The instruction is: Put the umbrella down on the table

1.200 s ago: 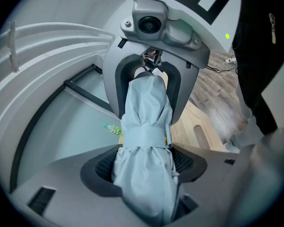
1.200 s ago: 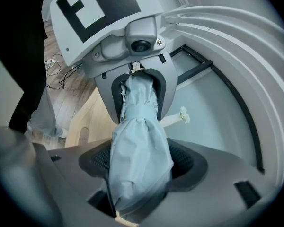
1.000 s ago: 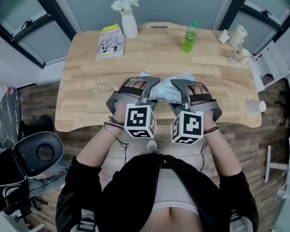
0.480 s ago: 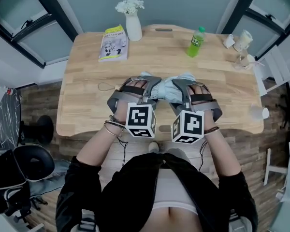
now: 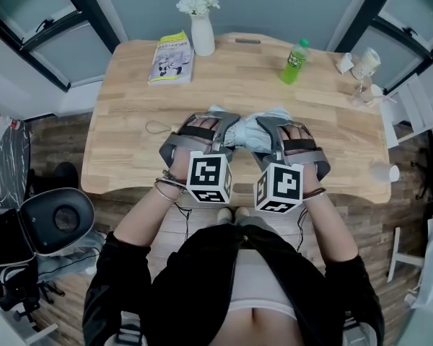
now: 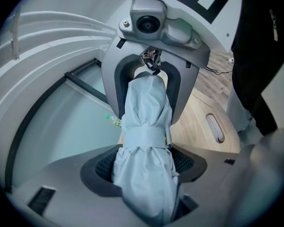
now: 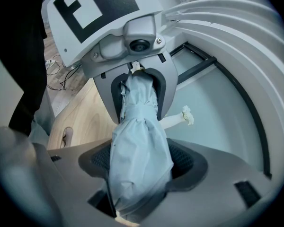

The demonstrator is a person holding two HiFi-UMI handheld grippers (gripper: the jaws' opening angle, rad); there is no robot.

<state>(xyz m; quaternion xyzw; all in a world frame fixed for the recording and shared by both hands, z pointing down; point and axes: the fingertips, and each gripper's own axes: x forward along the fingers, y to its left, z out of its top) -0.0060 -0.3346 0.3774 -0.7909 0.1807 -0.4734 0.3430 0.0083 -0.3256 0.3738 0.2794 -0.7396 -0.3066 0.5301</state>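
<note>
Umbrella (image 5: 243, 134) hasn't shifted since a second ago: one umbrella, with both your left gripper (image 5: 213, 122) and right gripper (image 5: 277, 125) clamped on it, over one table (image 5: 130, 92).

- Head view: we see only middle of umbrella (image 5: 244, 134); both ends hidden under left gripper (image 5: 215, 127) and right gripper (image 5: 271, 127).
- We cannot tell whether umbrella touches table (image 5: 130, 150): underside hidden.
- Left gripper view: umbrella's near end cut off by bottom edge; bottle (image 5: 294, 52) shows as mere sliver beside fabric.
- Right gripper view: vase (image 5: 202, 34) partly hidden behind umbrella.
- Book (image 5: 171, 58) cover print too small for us to read.
- Thin loop (image 5: 157, 129) on table too small to name.
- Pale objects (image 5: 361, 63) at table's right corner: we cannot identify them.
</note>
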